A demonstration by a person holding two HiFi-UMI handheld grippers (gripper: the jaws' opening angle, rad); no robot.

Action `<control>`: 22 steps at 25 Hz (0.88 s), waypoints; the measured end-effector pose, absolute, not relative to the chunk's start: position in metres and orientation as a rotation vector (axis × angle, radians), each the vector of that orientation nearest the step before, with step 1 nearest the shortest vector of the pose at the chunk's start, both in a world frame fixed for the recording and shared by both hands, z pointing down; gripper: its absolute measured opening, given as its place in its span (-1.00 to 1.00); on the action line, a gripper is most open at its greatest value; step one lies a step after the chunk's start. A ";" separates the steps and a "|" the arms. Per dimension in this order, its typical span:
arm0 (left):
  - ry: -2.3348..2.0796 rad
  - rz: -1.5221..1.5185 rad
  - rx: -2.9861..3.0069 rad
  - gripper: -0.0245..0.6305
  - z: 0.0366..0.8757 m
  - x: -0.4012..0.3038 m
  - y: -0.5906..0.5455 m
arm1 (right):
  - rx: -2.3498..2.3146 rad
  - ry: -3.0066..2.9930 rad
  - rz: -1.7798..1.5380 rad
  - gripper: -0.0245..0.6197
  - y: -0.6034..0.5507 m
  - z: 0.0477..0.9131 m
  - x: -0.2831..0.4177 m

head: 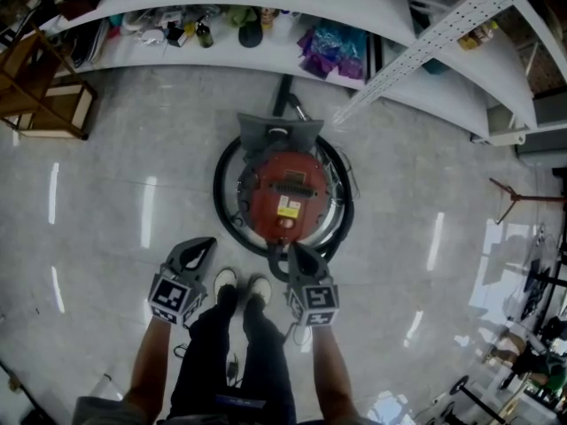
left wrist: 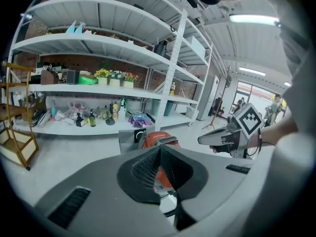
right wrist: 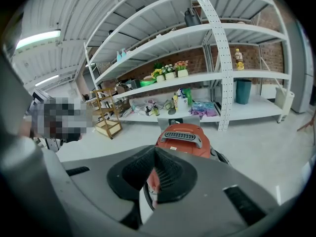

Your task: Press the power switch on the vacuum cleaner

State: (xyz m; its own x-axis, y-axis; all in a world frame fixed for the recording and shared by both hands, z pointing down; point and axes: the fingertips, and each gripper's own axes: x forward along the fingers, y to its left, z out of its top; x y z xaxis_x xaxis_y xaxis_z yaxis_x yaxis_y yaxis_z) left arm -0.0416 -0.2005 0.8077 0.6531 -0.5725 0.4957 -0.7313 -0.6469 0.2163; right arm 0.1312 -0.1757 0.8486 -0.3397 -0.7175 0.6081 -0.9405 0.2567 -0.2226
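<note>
No readable text, vacuum cleaner's [head: 266, 193] yellow label [head: 287, 207] perhaps printed, too small

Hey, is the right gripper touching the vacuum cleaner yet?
Cannot tell. In the head view the right gripper tip overlaps the rear edge of the vacuum cleaner, height unclear; the right gripper view shows neither contact nor gap plainly.

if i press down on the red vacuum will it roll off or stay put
Probably stays put: the vacuum is a bulky canister sitting flat. It may creep on the glossy floor. The hose coiled round it looks floppy.
</note>
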 end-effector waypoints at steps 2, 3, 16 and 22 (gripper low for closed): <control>-1.023 0.540 2.466 -0.91 0.816 -0.041 -0.199 | 1.508 -2.149 0.798 -0.89 -0.176 0.859 0.132; -1.024 0.541 2.465 -0.91 0.819 -0.041 -0.199 | 1.507 -2.148 0.801 -0.89 -0.175 0.864 0.133; -1.019 0.542 2.483 -0.91 0.844 -0.035 -0.200 | 1.501 -2.145 0.825 -0.89 -0.190 0.900 0.135; -1.021 0.550 2.482 -0.91 0.847 -0.034 -0.199 | 1.483 -2.142 0.843 -0.89 -0.198 0.913 0.130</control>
